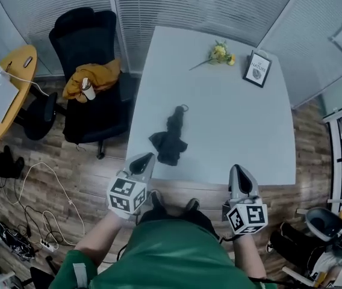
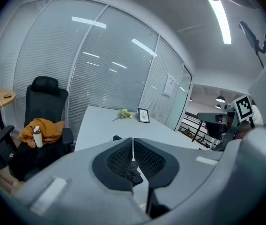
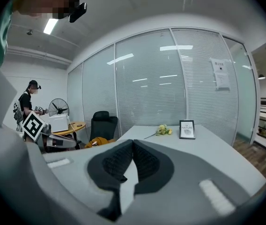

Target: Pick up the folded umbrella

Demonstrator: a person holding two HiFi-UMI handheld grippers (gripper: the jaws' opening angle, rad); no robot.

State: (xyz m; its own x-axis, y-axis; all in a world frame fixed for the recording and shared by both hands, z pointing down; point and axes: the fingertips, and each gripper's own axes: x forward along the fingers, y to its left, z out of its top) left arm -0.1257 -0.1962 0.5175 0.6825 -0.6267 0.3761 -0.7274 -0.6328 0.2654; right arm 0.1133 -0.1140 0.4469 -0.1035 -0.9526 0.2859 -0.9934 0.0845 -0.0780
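The folded black umbrella (image 1: 171, 136) lies on the white table (image 1: 237, 119), near its front left part, with its strap loop pointing away from me. My left gripper (image 1: 145, 158) is shut and empty, at the table's front edge just left of the umbrella and apart from it. In the left gripper view the closed jaws (image 2: 133, 139) hide most of the umbrella (image 2: 134, 174). My right gripper (image 1: 238, 169) is also shut and empty, at the front edge well to the right; the right gripper view shows its pads (image 3: 144, 161) meeting at the tips.
A yellow flower (image 1: 220, 53) and a framed picture (image 1: 257, 69) sit at the table's far end. A black office chair (image 1: 93, 95) with an orange garment and a bottle stands to the left. Beyond it are a round wooden desk (image 1: 5, 101) and floor cables (image 1: 44, 209). Another person (image 3: 26, 102) stands at the left.
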